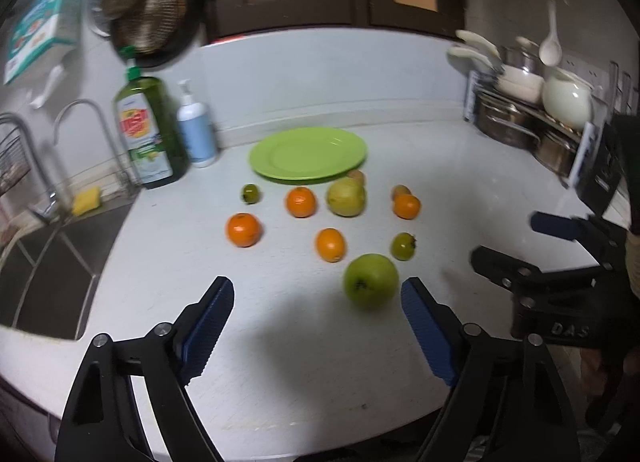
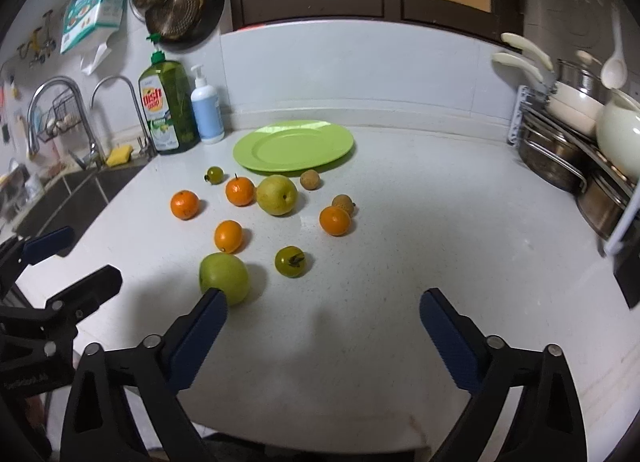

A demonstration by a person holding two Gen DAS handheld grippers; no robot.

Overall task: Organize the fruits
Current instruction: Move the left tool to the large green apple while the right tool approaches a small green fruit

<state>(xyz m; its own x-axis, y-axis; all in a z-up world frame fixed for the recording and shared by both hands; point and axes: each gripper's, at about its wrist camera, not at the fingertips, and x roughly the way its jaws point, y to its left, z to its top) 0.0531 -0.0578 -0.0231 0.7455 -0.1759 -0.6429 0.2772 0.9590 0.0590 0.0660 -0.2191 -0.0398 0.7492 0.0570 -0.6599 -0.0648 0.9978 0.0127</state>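
A green plate [image 1: 308,154] [image 2: 294,146] lies bare at the back of the white counter. In front of it are scattered several oranges, such as one orange [image 2: 335,220], a yellow-green pear [image 2: 277,194], two small green tomatoes [image 2: 291,261] and two brown longans [image 2: 311,179]. A green apple [image 1: 371,281] [image 2: 224,276] lies nearest. My left gripper [image 1: 318,288] [image 2: 94,253] is open, the apple just ahead of its right fingertip. My right gripper [image 2: 324,298] [image 1: 505,237] is open and empty, its left fingertip in front of the apple.
A sink [image 2: 84,194] with taps is at the left, with a yellow sponge [image 2: 119,155], a green dish soap bottle [image 2: 168,106] and a white pump bottle [image 2: 206,110] behind it. A rack of pots and bowls [image 2: 568,142] stands at the right.
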